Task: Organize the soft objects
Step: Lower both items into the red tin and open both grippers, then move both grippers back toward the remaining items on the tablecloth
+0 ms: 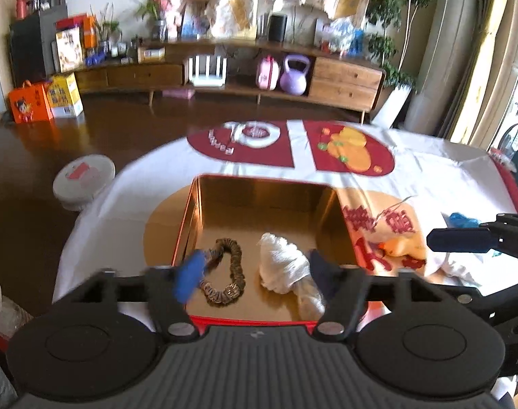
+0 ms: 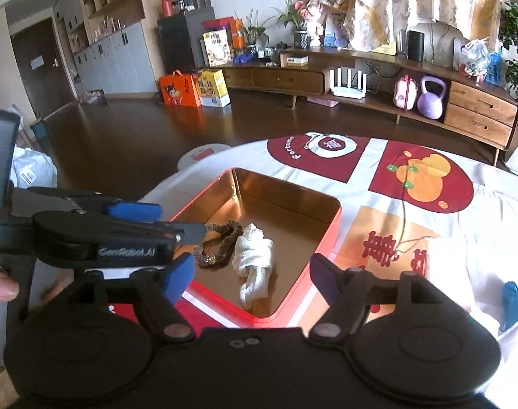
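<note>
With both jaws apart and empty, we see the orange soft toy [image 1: 400, 248] lying right of the red-rimmed gold tin [image 1: 259, 201], nearest our right gripper [image 1: 463, 238].

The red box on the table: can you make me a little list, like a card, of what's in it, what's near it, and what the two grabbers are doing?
box: red tin, gold inside, no lid on it
inside, left: brown scrunchie
inside, right: white knotted cloth, beside the scrunchie
under the box: tablecloth, white with red patches
outside the box: blue soft thing on the tablecloth
left gripper: open, empty, over the box
right gripper: open, empty, over the box
</note>
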Demonstrator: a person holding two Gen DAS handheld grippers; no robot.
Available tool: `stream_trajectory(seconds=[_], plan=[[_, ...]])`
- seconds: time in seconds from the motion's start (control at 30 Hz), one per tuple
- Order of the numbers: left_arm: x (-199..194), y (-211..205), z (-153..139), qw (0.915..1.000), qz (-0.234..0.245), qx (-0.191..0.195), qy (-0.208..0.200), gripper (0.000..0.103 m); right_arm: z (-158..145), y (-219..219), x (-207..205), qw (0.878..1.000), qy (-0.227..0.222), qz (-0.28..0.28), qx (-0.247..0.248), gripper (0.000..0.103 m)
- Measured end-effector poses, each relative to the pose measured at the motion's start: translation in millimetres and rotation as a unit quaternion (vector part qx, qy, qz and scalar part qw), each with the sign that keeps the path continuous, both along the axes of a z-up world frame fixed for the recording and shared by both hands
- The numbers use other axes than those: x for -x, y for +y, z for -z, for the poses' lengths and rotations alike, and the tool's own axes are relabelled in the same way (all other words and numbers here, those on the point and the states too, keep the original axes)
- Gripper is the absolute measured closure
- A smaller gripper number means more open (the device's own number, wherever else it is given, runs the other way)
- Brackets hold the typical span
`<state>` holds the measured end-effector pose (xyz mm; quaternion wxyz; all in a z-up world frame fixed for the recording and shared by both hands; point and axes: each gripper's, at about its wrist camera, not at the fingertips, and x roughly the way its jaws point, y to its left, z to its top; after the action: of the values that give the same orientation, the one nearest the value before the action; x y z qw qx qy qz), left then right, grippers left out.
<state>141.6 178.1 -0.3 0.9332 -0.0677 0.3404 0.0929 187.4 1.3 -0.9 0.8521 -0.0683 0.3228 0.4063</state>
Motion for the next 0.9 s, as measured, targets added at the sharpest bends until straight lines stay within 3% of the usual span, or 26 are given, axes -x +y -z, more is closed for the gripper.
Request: stream_trajectory(seconds=[0.5, 0.7, 0.9], plan=[[42, -51, -25, 0.9988, 0.028, 0.001, -0.040, 0.030, -21, -71, 34, 0.999, -0.010, 0.015, -0.052, 0.001], [55, -74, -26, 0.9982, 0.037, 0.003, -0.046, 0.029, -21, -96, 49, 0.998, -0.023, 0.022, -0.057, 0.000], [64, -92, -23, 0.9977, 0.042, 0.011, -0.052, 0.021, -15, -122, 55, 0.997, -0.030, 0.039, -0.057, 0.000]])
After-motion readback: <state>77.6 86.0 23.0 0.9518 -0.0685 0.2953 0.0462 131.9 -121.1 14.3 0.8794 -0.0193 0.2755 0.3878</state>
